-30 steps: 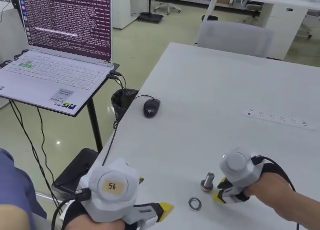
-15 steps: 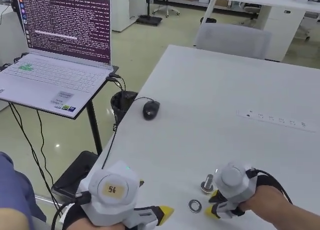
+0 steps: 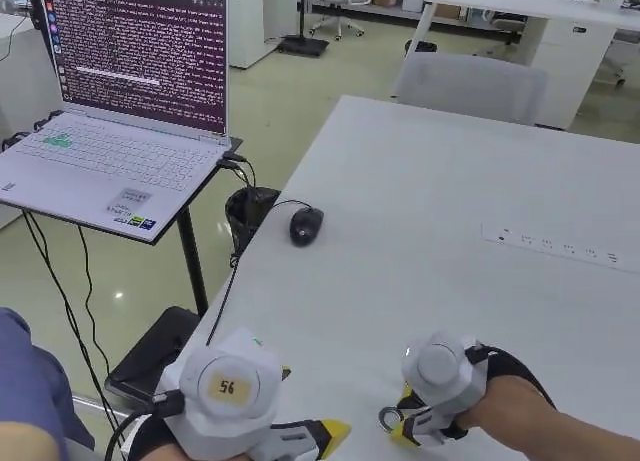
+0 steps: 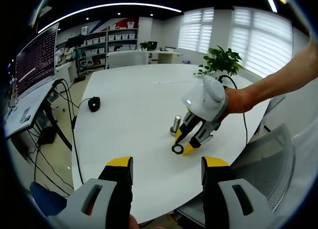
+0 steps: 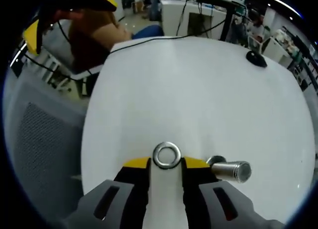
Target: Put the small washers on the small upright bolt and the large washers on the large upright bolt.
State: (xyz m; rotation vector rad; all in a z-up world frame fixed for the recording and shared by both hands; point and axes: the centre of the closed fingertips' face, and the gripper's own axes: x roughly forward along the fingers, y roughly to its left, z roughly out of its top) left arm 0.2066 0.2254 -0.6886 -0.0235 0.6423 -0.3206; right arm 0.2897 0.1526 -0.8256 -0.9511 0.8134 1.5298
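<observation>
A single metal washer (image 5: 167,155) lies flat on the white table (image 3: 420,201), right at the yellow tips of my right gripper (image 5: 166,163). The jaws stand a little apart on either side of it. A silver upright bolt (image 5: 229,170) stands just beside the right jaw. In the left gripper view the washer (image 4: 177,149) lies under the right gripper (image 4: 188,142), with the bolt (image 4: 176,124) behind. From the head view the right gripper (image 3: 400,428) leans over the washer (image 3: 388,418). My left gripper (image 4: 167,164) is open, holds nothing and hangs at the near table edge (image 3: 325,436).
A black mouse (image 3: 305,224) with its cable lies at the table's left edge. A white power strip (image 3: 570,249) lies at the far right. A laptop (image 3: 120,131) on a stand is left of the table, and a grey chair (image 3: 470,81) stands behind it.
My right gripper has moved left and down from beside the bolt onto the washer, and it covers the bolt in the head view. The left gripper has stayed where it was.
</observation>
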